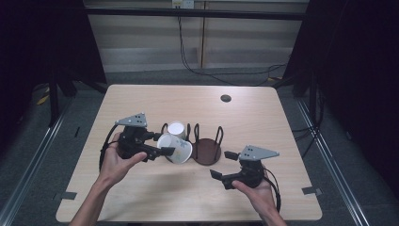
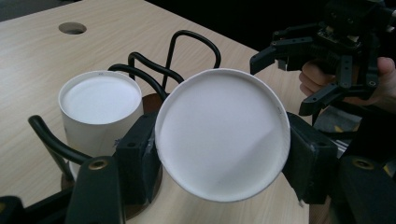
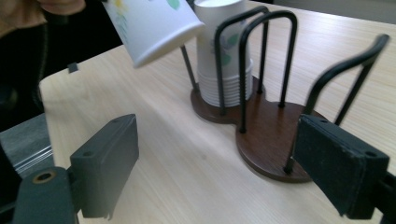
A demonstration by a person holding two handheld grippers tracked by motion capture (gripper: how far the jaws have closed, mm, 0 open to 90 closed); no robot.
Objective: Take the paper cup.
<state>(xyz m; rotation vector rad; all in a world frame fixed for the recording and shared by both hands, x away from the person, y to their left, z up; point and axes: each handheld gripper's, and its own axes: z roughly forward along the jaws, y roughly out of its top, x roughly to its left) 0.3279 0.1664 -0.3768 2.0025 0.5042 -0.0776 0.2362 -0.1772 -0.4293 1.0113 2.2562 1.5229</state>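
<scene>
Tilting white leaf-printed paper cup point(image 1: 176, 148)

- Left tool point(image 1: 162, 145): jaws clamped, held in the left hand point(image 1: 115, 162).
- Right tool point(image 1: 223, 165): jaws spread wide, gripped by the right hand point(image 1: 256, 190).

You see the table point(image 1: 263, 117) evenly lit from above in the high view, with a pale sheen near its far edge, while the room around it falls to near black. Shadows under the cup holder point(image 1: 205, 151) are short and soft. In the left gripper view the paper cup point(image 2: 219, 133) held close reads bright, almost washed out, with a faint grey shadow across it. In the right gripper view the jaws at the bottom look soft and slightly blurred.
</scene>
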